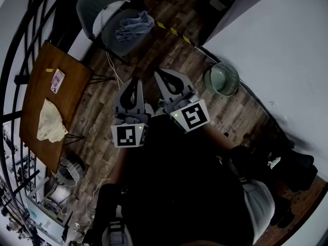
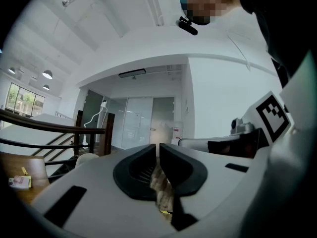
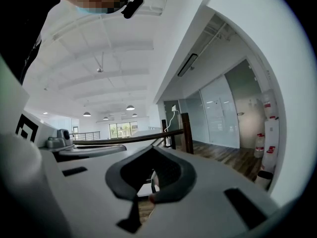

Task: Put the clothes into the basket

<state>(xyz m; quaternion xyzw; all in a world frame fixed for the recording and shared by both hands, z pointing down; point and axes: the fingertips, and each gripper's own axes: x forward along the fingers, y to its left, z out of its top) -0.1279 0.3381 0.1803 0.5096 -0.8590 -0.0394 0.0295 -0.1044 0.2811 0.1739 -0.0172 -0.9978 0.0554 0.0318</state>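
A blue-grey garment (image 1: pixel 134 24) lies bunched on a grey chair (image 1: pixel 95 4) at the top of the head view. A cream garment (image 1: pixel 50 121) lies on the wooden table (image 1: pixel 43 81) at the left. A round pale green basket (image 1: pixel 223 78) stands on the floor by the white wall, to the right. My left gripper (image 1: pixel 134 82) (image 2: pixel 158 148) and right gripper (image 1: pixel 160 75) (image 3: pixel 152 150) are held level side by side above the floor, between chair and basket. Both are shut with nothing between their jaws, and neither touches any cloth.
A small printed packet (image 1: pixel 57 80) lies on the table. A dark railing (image 1: pixel 20 45) runs behind the table at the left. A yellow-black strip (image 1: pixel 174 31) crosses the wooden floor near the chair. Another round wire container (image 1: pixel 69 170) stands below the table.
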